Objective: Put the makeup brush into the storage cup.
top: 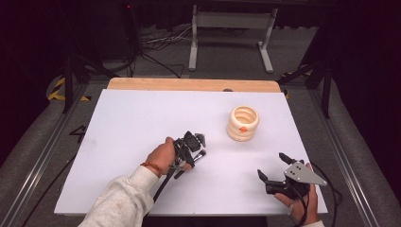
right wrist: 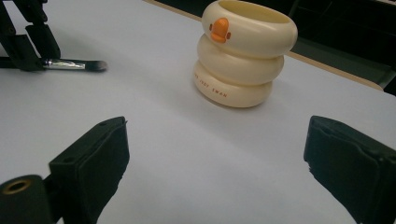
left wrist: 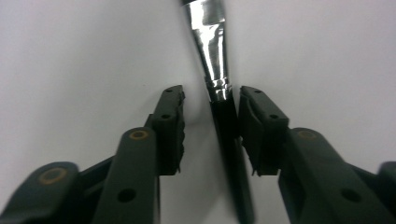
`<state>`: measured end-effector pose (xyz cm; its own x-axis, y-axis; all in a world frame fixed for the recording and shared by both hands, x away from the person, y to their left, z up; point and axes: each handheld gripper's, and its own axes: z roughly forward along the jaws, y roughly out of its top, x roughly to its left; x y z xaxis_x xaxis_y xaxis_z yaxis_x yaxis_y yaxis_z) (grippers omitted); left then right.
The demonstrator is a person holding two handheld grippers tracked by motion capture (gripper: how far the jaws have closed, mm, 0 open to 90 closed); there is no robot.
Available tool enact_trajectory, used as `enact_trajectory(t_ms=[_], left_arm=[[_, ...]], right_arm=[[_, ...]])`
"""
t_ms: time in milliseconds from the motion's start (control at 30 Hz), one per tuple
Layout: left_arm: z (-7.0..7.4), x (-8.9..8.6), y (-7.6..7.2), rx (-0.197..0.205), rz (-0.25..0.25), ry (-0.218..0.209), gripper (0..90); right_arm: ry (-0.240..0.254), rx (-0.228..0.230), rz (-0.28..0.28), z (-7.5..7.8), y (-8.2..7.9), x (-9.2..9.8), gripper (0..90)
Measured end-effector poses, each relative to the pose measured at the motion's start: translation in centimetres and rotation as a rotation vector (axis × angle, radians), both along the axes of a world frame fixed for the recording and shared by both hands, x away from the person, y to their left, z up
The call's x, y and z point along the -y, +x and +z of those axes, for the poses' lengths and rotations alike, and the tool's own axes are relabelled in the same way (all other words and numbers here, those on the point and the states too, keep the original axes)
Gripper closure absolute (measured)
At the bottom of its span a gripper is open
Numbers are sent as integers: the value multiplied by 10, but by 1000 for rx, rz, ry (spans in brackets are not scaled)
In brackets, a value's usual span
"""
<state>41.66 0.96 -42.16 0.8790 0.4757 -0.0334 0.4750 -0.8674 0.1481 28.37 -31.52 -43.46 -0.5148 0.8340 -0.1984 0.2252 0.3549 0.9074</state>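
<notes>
While the makeup brush (left wrist: 215,51) lies flat on the white table (top: 132,127), its black handle sits between the jaws of the left gripper (left wrist: 211,122); one jaw touches it, the other stands a little apart. To its right stands a cream ringed cup (top: 243,123). Nearer the table's front edge, the right gripper (right wrist: 215,158) hovers with jaws spread wide, empty.
</notes>
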Motion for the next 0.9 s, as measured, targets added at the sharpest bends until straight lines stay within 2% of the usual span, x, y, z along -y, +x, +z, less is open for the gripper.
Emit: enact_trajectory(t_ms=[233,400,533,600,800,867,900], left_arm=[[1,5,-3,25,-70,47,792],[1,5,-4,37,-91,54,796],[1,-2,-5,47,-82,4,797],[2,-9,-6,74,-73,-16,797],[9,-37,-7,106,-19,-143,798],[11,-42,-8,119,-12,-154,798],[14,-48,-9,129,-3,-180,798]], right_arm=[[4,4,1,1,-1,0,75],[5,-1,0,0,0,0,75],[7,3,-2,1,-1,1,75],[10,-2,-6,0,-1,1,75],[26,9,-15,2,-1,4,75],[24,8,-16,2,-1,4,75],[24,8,-16,2,-1,4,75]])
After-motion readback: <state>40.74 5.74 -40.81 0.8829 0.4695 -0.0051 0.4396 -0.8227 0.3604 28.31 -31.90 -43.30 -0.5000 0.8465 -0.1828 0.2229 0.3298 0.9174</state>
